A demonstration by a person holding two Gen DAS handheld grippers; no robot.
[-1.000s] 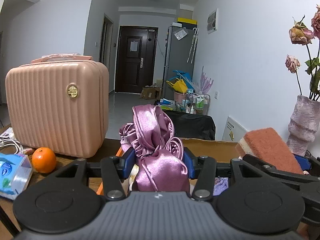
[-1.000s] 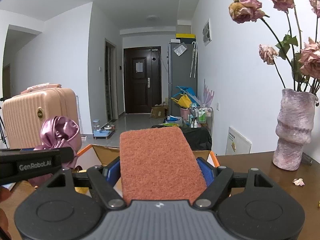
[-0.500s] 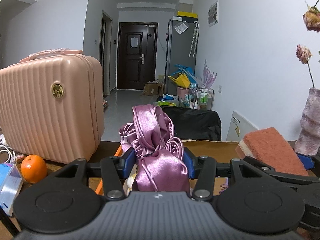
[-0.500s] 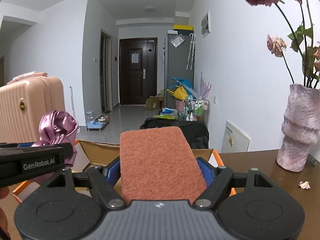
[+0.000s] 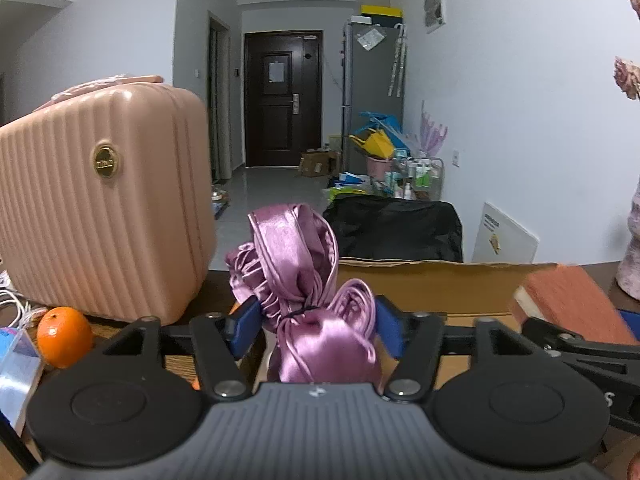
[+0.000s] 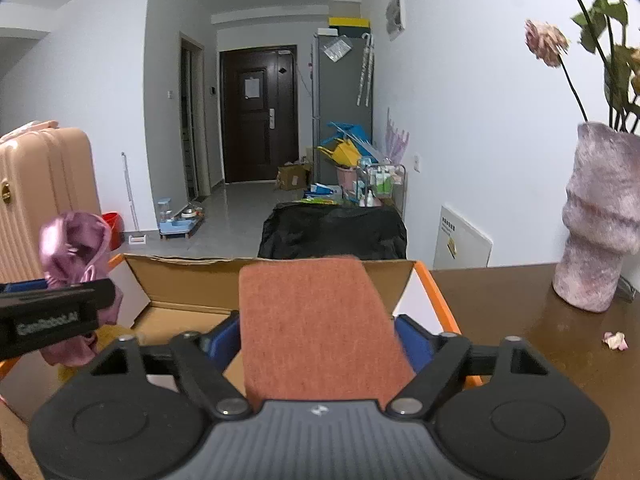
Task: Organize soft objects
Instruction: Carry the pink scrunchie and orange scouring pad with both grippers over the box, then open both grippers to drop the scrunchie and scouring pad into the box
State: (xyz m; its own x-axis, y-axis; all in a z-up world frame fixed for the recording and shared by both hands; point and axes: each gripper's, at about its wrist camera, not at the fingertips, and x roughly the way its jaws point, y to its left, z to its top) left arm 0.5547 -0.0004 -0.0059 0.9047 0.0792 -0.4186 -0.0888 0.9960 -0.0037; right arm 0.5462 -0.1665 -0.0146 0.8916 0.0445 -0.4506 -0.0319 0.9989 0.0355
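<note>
My left gripper [image 5: 314,326] is shut on a bunched purple satin cloth [image 5: 296,264] and holds it over the left side of an open cardboard box [image 5: 424,284]. My right gripper [image 6: 316,338] is shut on an orange-red scouring sponge [image 6: 316,320] above the same box [image 6: 188,280]. The sponge also shows at the right of the left wrist view [image 5: 572,304]. The cloth and the left gripper show at the left of the right wrist view [image 6: 76,252]. The box floor is mostly hidden behind the grippers.
A pink ribbed hard case [image 5: 100,216] stands left of the box, with an orange [image 5: 64,336] and a blue tissue pack [image 5: 16,376] before it. A fuzzy purple vase [image 6: 600,220] with dried roses stands on the brown table [image 6: 540,340] at right.
Both grippers have sunk lower toward the box, with their loads still held. The pink case and the vase have risen in the views.
</note>
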